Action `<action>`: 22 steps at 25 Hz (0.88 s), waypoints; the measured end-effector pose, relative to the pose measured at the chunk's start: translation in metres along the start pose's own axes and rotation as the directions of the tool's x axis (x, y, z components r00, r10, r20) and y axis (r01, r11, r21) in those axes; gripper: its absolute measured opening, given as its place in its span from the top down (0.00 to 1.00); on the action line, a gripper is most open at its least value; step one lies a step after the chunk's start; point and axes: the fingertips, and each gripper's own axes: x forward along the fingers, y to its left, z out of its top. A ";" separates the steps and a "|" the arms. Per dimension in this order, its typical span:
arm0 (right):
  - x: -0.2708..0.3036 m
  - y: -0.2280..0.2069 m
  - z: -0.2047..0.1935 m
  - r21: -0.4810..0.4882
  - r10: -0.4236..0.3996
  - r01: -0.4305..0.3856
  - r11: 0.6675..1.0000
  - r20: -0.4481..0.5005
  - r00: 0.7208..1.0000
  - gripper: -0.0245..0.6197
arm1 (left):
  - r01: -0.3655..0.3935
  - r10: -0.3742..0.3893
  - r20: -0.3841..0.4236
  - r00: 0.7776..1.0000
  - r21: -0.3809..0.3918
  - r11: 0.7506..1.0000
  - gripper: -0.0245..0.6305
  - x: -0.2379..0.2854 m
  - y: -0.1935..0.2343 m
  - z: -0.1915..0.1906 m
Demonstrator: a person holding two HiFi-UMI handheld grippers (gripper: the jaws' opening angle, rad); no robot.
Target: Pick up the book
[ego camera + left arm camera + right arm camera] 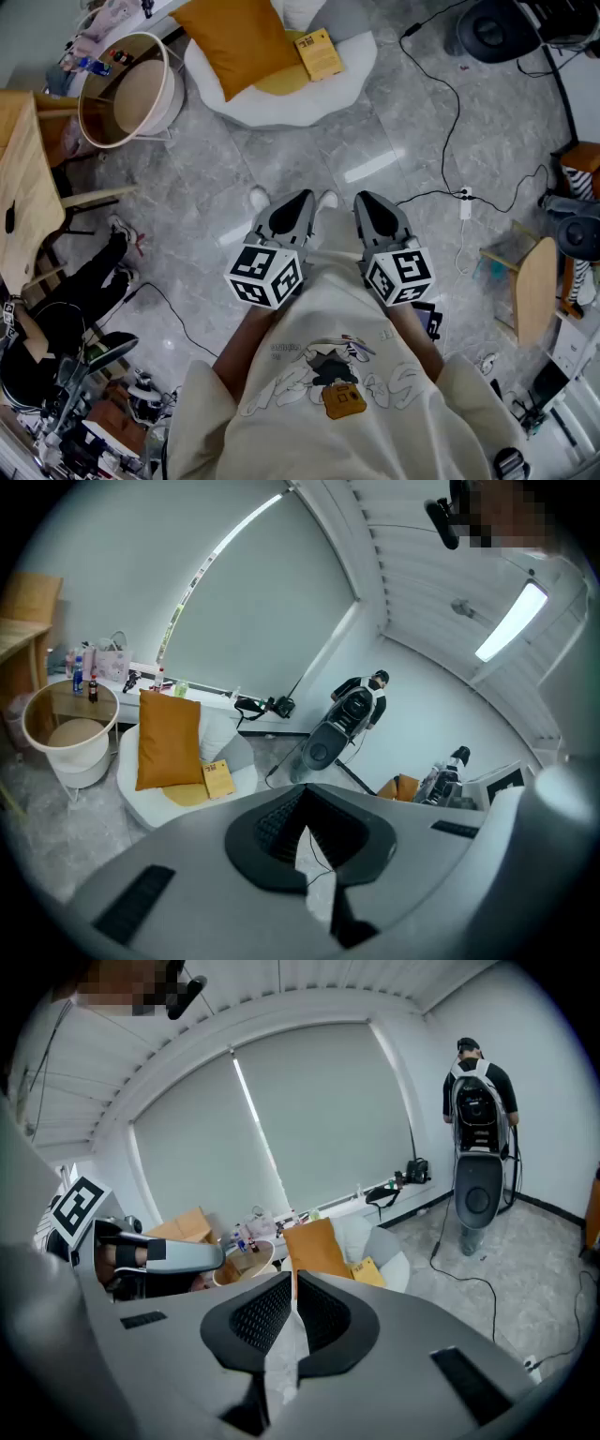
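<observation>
Right hand-held gripper [368,200] far from book [319,53]

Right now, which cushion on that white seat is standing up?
The orange pillow; it leans upright, while the yellow cushion lies flat, partly under the book.

Cream T-shirt [281,394], wide sleeves; grey cartoon print across chest, orange patch [343,400] in middle. White shoes [260,198]. Left gripper [302,199] and right gripper [367,201]: smooth grey moulded shells, narrowing toward tip. White cube [265,274] with black square markers behind each. Gripper views: grey housing, black rectangular slots, dark recess round jaws, black ribbed pads [277,825].
</observation>
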 end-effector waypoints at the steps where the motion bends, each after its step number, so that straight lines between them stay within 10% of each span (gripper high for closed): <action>1: -0.011 0.002 -0.004 0.007 -0.007 0.007 1.000 -0.005 1.000 0.90 | 0.010 -0.010 -0.007 1.000 0.000 1.000 0.96 -0.007 -0.008 -0.004; 14: -0.090 0.041 -0.081 0.117 -0.064 0.070 0.991 -0.056 0.996 0.90 | 0.098 -0.095 -0.145 0.985 0.014 0.995 0.96 -0.074 -0.034 -0.083; 22: -0.085 -0.028 -0.025 0.183 -0.073 0.062 0.981 0.056 0.996 0.90 | 0.053 -0.047 -0.112 0.993 0.052 0.997 0.96 -0.041 -0.050 -0.051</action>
